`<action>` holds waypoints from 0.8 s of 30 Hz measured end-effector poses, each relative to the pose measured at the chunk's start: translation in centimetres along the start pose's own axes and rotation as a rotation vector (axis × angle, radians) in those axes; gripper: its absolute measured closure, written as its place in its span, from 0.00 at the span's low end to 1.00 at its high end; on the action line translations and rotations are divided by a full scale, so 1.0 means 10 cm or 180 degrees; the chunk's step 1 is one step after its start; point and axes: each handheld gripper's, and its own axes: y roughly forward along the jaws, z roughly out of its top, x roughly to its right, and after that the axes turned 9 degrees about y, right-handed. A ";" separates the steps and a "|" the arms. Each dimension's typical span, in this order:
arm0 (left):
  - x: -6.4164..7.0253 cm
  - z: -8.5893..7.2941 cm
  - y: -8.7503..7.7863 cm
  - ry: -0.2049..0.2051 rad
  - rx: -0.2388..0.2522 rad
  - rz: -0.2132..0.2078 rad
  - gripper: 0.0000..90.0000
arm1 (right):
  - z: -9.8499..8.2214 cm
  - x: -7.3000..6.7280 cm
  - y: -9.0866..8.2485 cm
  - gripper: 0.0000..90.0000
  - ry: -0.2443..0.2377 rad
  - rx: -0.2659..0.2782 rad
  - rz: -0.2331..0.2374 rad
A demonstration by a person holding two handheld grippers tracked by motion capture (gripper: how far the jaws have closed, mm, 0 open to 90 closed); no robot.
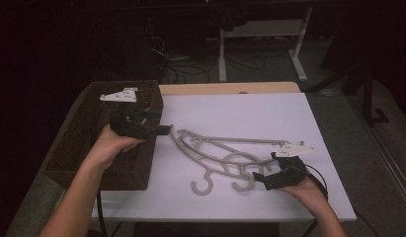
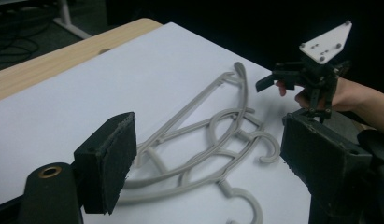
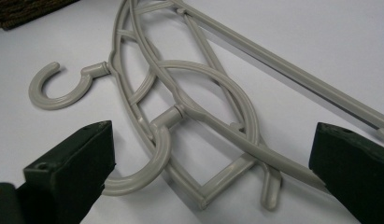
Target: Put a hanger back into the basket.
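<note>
Two grey plastic hangers (image 1: 230,140) lie overlapped on the white tabletop (image 1: 250,111), their hooks (image 1: 203,186) toward the near edge. My left gripper (image 1: 161,129) hovers over the right rim of a wicker basket (image 1: 79,143), pointing at the hangers, open and holding nothing. In the left gripper view its jaws (image 2: 208,140) stand wide apart, with the hangers (image 2: 213,135) beyond them. My right gripper (image 1: 263,178) rests low by the right-hand hook, open. In the right gripper view its jaws (image 3: 215,135) straddle the hangers' neck (image 3: 203,70) without touching; one hook (image 3: 152,158) curls close to the left jaw.
The dark brown wicker basket fills the table's left side; its corner (image 3: 21,11) appears in the right gripper view. A wooden strip (image 1: 230,88) runs along the far edge. Beyond the table are desk legs (image 1: 302,54) and cables on a dark floor.
</note>
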 end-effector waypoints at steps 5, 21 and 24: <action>0.13 0.08 0.22 0.0082 0.0014 -0.0087 0.21 | -0.02 0.00 -0.02 0.00 -0.0004 0.0005 -0.0005; 0.28 0.01 0.96 0.0199 -0.0140 -0.0326 0.27 | -0.03 0.01 -0.01 0.00 -0.0015 -0.0012 -0.0003; 0.27 -0.06 1.09 0.0243 -0.0208 -0.0334 0.35 | -0.02 0.01 -0.01 0.00 -0.0020 -0.0012 0.0002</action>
